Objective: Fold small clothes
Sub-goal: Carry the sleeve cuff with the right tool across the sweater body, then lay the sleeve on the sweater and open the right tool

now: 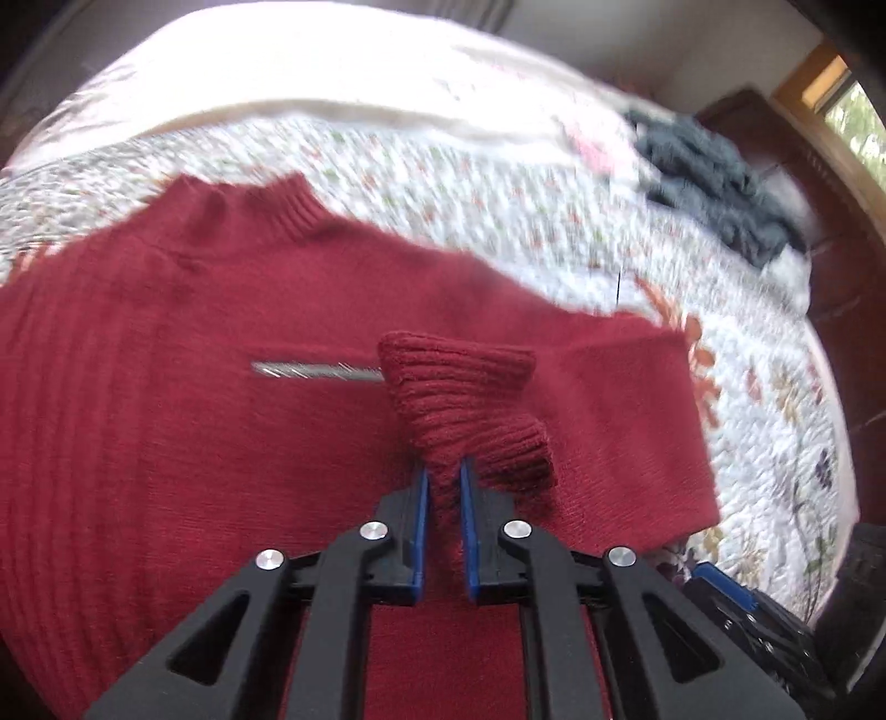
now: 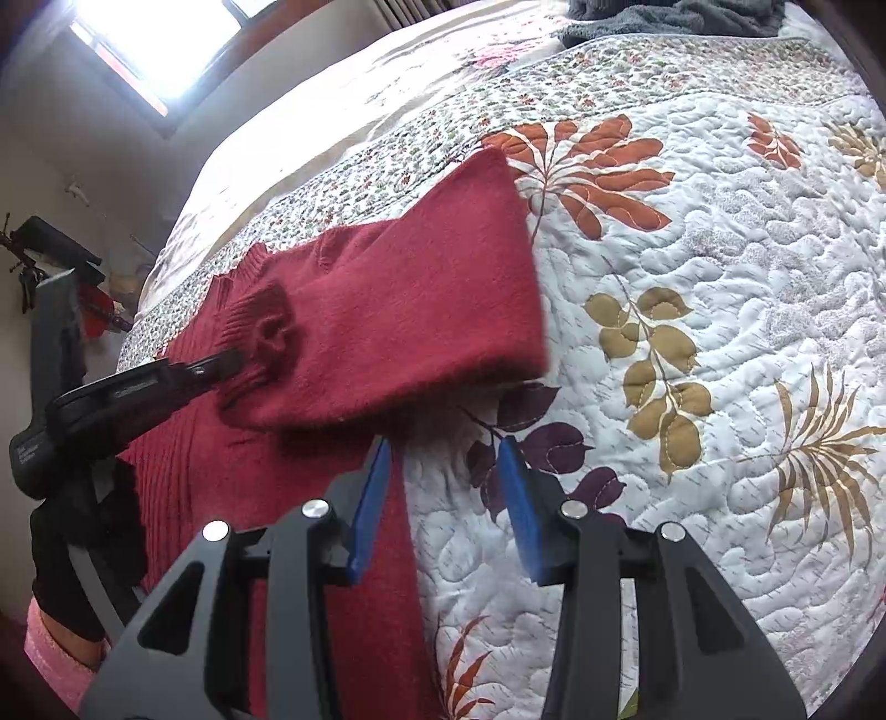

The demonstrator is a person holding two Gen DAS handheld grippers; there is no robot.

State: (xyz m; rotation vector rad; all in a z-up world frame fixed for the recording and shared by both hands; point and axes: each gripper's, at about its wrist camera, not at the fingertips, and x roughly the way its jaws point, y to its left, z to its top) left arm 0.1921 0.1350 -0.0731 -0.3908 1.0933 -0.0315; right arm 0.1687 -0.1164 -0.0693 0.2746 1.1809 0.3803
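A floral quilted bed [image 2: 720,277] fills the room — bright window [image 2: 155,50] behind, pale walls.

Sweater [image 2: 398,310] lay flat on quilt [image 2: 692,288], sleeve [image 1: 626,410] folded across its body; a heap of clothes [image 1: 714,177] sat well apart behind it, toward bed's far edge.

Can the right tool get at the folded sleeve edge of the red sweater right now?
Probably yes: the right tool is open, the sleeve edge lies just ahead on the quilt, nothing between.
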